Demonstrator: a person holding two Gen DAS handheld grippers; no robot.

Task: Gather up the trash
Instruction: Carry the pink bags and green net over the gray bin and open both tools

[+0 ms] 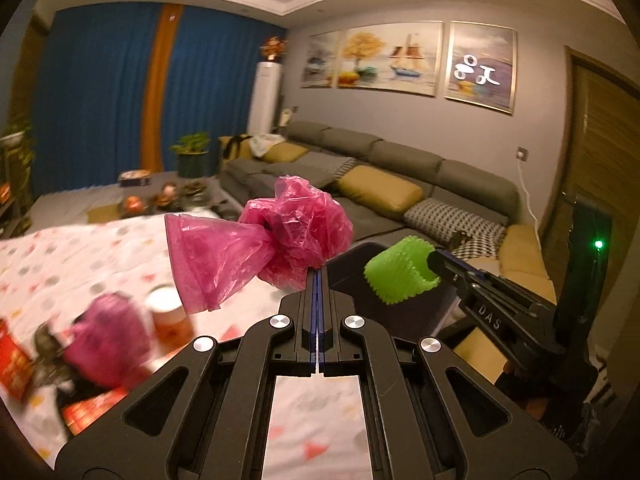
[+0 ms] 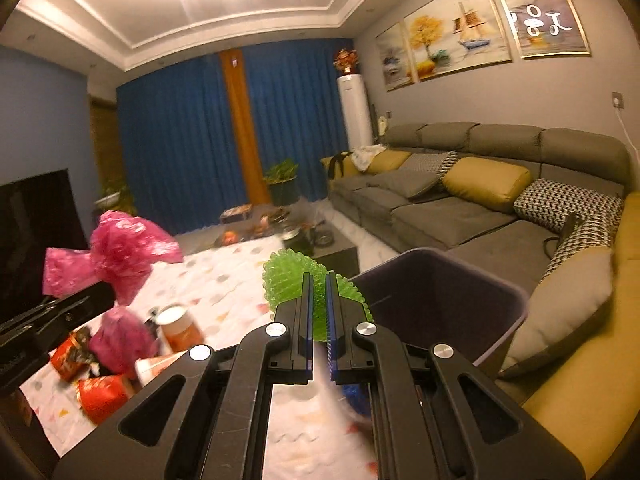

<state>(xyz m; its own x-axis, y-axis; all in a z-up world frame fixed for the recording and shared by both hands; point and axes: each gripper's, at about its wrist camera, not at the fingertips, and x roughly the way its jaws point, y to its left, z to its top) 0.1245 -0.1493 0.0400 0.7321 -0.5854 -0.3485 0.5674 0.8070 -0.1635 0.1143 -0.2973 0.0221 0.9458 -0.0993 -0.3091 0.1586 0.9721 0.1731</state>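
A: Your living room: grey sofa (image 2: 460, 200), patterned tablecloth (image 1: 80, 264). What do your jaws hold?

B: Your left gripper (image 1: 319, 276) pinches a pink plastic bag (image 1: 280, 236); your right gripper (image 2: 318, 292) clamps green foam netting (image 2: 288, 280), just beside the dark bin (image 2: 440, 300). Other trash (image 2: 104, 364) lies on the cloth.

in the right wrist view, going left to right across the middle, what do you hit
black tv screen → pink plastic bag in the left gripper → green foam net in the right gripper → dark trash bin → grey cushion
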